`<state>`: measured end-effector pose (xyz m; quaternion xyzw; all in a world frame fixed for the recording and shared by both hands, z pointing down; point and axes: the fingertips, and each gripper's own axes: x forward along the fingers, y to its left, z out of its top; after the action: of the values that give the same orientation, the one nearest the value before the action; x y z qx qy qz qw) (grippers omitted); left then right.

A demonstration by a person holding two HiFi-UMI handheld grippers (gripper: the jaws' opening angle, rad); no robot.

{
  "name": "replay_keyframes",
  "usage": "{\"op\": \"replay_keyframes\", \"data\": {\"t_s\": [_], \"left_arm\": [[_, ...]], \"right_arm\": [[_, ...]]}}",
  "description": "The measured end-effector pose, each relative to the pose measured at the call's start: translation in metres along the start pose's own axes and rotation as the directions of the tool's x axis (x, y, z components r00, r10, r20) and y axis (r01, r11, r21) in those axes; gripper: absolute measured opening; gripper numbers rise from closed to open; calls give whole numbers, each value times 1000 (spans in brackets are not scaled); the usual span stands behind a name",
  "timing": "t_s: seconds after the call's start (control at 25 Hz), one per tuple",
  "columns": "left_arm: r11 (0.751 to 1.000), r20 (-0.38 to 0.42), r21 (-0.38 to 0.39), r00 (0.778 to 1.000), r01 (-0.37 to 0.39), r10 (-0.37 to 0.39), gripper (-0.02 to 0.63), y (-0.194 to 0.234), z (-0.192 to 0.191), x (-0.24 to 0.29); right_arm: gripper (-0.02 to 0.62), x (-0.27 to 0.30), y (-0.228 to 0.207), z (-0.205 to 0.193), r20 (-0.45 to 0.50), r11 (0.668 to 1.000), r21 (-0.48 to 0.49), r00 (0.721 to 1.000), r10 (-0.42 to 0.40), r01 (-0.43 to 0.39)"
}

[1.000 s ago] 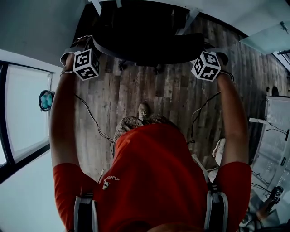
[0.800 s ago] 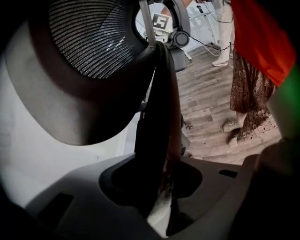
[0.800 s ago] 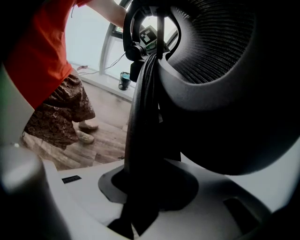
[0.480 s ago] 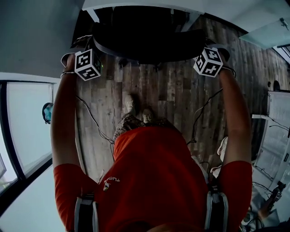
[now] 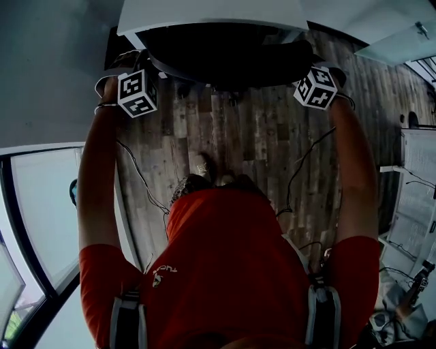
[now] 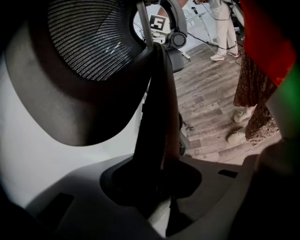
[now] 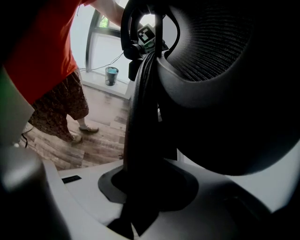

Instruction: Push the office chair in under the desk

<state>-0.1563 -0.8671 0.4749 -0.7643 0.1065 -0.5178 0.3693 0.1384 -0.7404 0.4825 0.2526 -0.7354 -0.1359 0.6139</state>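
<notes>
The left gripper (image 6: 157, 187) pinches the side rim of the chair's backrest. The dark rim rises straight up from between its jaws in the lower middle of the left gripper view. The mesh (image 6: 89, 42) of the backrest fills that frame's upper left. The right gripper (image 7: 140, 187) is closed the same way on the opposite side rim, which stands as a dark upright bar through the centre of the right gripper view.

In the head view both grippers sit near the top, one at upper left and one at upper right. The curved black back of the chair (image 5: 225, 65) spans the gap between them. The chair is at the top centre of that frame, with its seat under the edge of the white desk (image 5: 211, 12) and its back towards the person. Both bare arms reach straight up the frame to the grippers.

Below the chair lies a wooden plank floor (image 5: 252, 143), crossed by thin black cables (image 5: 139, 180). The person's red shirt (image 5: 231, 272) fills the lower middle. A window (image 5: 41, 204) runs down the left edge.
</notes>
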Motion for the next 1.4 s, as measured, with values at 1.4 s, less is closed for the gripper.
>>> {"op": "replay_keyframes", "data": {"t_s": [1.4], "left_arm": [[1000,3,9,1000,-27,27,114,94,20,84]], "right_arm": [[124,52,-116,-64,4,1000,-10,1000,4,-4]]}}
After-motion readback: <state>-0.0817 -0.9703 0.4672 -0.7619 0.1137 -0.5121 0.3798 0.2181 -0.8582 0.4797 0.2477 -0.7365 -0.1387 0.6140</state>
